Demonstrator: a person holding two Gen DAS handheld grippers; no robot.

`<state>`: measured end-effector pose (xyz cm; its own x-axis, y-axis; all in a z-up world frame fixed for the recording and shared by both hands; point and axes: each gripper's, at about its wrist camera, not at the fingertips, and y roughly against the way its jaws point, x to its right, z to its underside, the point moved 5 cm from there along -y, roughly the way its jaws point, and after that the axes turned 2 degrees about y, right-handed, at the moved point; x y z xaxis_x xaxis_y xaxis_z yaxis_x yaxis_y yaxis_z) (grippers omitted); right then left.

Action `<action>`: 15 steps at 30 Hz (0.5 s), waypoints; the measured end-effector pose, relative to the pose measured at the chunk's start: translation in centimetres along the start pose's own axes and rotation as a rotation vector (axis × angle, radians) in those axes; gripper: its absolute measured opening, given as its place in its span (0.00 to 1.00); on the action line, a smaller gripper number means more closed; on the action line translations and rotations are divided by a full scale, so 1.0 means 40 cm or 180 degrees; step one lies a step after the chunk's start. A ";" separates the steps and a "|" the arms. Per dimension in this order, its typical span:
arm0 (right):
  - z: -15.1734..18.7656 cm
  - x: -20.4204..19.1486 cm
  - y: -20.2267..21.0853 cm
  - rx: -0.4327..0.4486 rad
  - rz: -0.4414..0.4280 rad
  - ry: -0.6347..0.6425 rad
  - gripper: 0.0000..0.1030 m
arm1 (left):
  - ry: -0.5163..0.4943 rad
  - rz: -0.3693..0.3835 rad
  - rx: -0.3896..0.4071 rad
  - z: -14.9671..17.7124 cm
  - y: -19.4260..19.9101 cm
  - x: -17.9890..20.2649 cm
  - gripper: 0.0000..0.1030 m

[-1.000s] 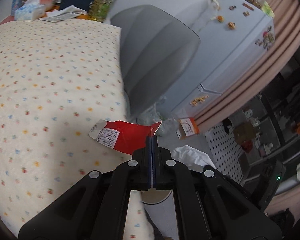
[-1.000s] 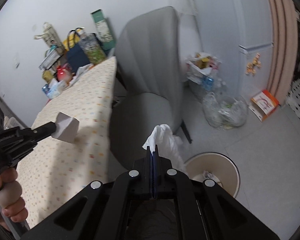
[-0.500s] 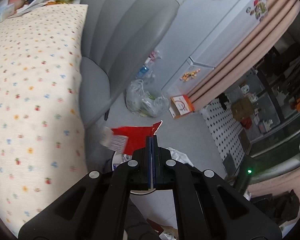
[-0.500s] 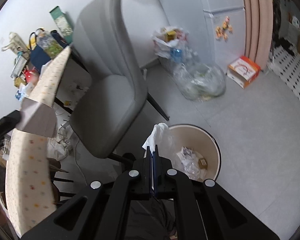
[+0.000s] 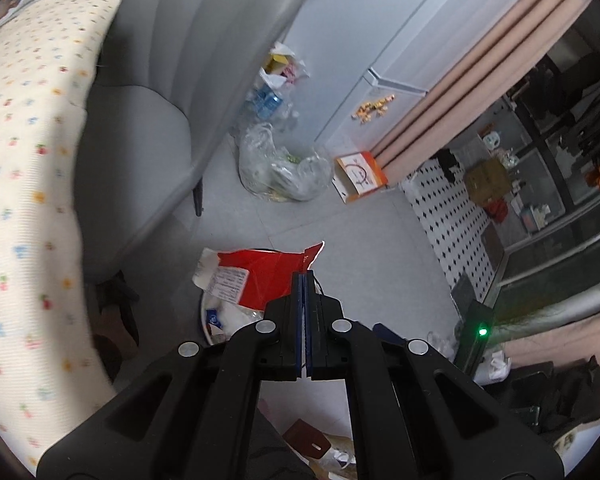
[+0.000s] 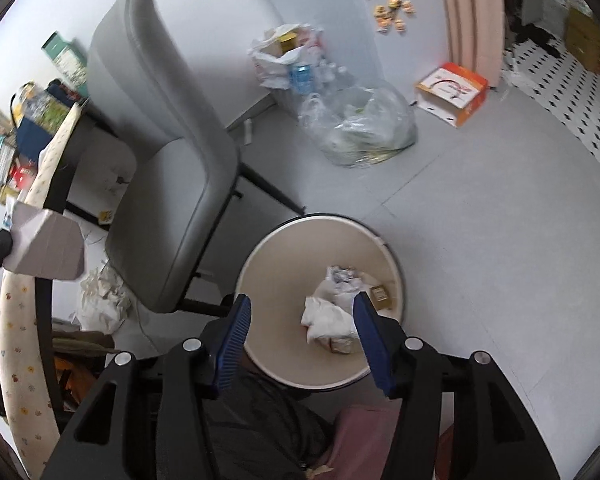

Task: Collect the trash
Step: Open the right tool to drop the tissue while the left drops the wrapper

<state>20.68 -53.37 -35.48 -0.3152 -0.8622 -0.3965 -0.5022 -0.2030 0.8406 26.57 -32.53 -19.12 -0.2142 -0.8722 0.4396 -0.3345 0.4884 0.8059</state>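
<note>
Now, left wrist view: the left gripper has its fingers pinched together on a red wrapper, which covers most of the waste bin below; only a sliver of rim shows. Right wrist view: the right gripper is opening, nothing pressed between its pads, and a white tissue lies in the bin beneath, partly masked by the right finger.

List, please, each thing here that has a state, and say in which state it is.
Left gripper: shut on the red wrapper.
Right gripper: opening, nothing between the pads.
Bin: uncovered, partly filled.
White tissue: lying in the bin.
</note>
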 end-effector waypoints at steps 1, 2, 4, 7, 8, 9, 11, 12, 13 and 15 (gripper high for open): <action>-0.002 0.014 0.007 0.0010 0.0009 -0.0032 0.52 | -0.0015 0.0008 -0.0027 0.003 -0.011 0.009 0.02; -0.005 0.031 0.016 0.0027 0.0025 -0.0064 0.52 | -0.0033 0.0018 -0.0060 0.008 -0.024 0.020 0.02; -0.011 0.055 0.037 0.0073 0.0056 -0.0098 0.52 | -0.0073 0.0044 -0.0134 0.018 -0.050 0.041 0.02; -0.021 0.082 0.067 0.0140 0.0072 -0.0144 0.52 | -0.0151 0.0021 -0.0262 0.031 -0.087 0.065 0.03; -0.023 0.089 0.079 0.0168 0.0077 -0.0154 0.52 | -0.0164 0.0003 -0.0295 0.033 -0.097 0.066 0.06; -0.025 0.094 0.089 0.0190 0.0079 -0.0158 0.52 | -0.0154 0.0015 -0.0332 0.036 -0.106 0.068 0.27; -0.029 0.098 0.106 0.0227 0.0081 -0.0161 0.52 | -0.0067 0.0083 -0.0282 0.041 -0.104 0.064 0.66; -0.029 0.101 0.114 0.0245 0.0080 -0.0161 0.52 | -0.0050 0.0091 -0.0221 0.041 -0.098 0.062 0.68; -0.031 0.102 0.122 0.0262 0.0074 -0.0157 0.52 | -0.0061 0.0080 -0.0220 0.042 -0.096 0.061 0.68; -0.033 0.097 0.131 0.0280 0.0066 -0.0145 0.52 | -0.0055 0.0069 -0.0251 0.041 -0.092 0.056 0.69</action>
<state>17.89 -58.38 -32.13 -0.3616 -0.8434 -0.3974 -0.5632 -0.1421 0.8140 25.80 -36.23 -21.75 -0.2366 -0.8605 0.4511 -0.2563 0.5031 0.8253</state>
